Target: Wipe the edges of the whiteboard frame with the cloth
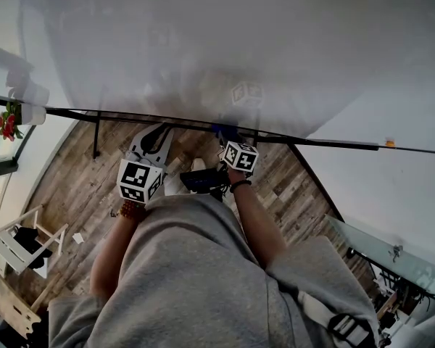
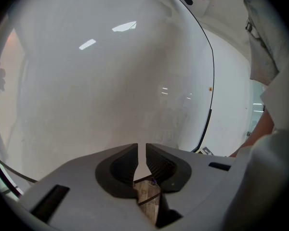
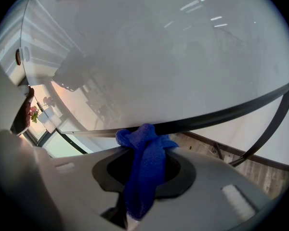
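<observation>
The whiteboard (image 1: 225,42) fills the top of the head view, and its black bottom frame edge (image 1: 333,143) runs across below it. My right gripper (image 1: 227,132) is shut on a blue cloth (image 3: 144,167). The cloth's bunched tip (image 3: 142,134) is up against the black frame edge (image 3: 216,118). In the head view only a bit of the blue cloth (image 1: 225,130) shows at the frame. My left gripper (image 1: 154,134) hangs just below the frame to the left. Its jaws (image 2: 141,153) stand shut with nothing in them, facing the white board surface (image 2: 111,81).
Below the board lie a wood plank floor (image 1: 72,187) and a black stand leg (image 1: 96,133). Red flowers (image 1: 9,124) sit at the left, a white wooden rack (image 1: 14,249) at the lower left, a glass surface (image 1: 391,256) at the lower right. An orange mark (image 1: 389,143) sits on the frame.
</observation>
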`<state>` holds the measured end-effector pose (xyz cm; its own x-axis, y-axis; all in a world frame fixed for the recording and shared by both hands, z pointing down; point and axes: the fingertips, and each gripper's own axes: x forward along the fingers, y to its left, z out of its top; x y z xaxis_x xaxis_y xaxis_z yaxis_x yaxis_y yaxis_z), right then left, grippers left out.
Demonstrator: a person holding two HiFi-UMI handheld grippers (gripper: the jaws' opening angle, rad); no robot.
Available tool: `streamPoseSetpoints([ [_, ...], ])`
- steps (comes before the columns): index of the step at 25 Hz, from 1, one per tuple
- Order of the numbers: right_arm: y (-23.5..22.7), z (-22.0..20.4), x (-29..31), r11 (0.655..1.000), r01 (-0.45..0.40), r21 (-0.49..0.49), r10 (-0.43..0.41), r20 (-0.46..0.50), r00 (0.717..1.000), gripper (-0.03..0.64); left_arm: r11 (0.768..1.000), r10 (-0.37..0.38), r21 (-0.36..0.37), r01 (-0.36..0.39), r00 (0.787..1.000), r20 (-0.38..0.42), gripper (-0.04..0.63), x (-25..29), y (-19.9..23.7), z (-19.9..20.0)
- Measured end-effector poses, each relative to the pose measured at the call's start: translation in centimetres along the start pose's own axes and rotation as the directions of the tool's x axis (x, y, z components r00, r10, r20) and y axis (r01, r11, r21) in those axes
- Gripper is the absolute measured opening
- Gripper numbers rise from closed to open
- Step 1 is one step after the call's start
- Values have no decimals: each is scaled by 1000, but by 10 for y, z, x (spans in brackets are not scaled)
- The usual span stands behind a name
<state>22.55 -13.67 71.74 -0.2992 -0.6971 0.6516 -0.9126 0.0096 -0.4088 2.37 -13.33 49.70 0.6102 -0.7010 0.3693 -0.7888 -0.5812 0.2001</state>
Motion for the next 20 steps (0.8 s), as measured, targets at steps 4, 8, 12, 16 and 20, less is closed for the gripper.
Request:
streamPoseSetpoints([
  [4, 10, -2, 4, 1000, 0, 1, 0, -1, 1000, 112, 1000, -3, 3, 3, 1000, -1, 58, -4, 9, 0],
  [8, 20, -4, 10, 1000, -4, 2, 4, 1, 1000, 112, 1000, -6, 6, 6, 1000, -4, 58, -8, 16, 0],
  [12, 31, -6, 15, 1000, -15, -6, 15, -4, 1000, 112, 1000, -1, 3, 1, 1000, -2, 58, -13, 27, -1],
  [16, 35, -7, 16, 1000, -13, -7, 13, -10, 1000, 112, 1000, 1, -1, -1, 1000, 2, 58, -16, 35, 0],
  [20, 41, -8, 19, 1000, -12, -2, 12, -13, 1000, 112, 1000, -8, 2, 8, 1000, 10, 58, -17, 41, 4],
])
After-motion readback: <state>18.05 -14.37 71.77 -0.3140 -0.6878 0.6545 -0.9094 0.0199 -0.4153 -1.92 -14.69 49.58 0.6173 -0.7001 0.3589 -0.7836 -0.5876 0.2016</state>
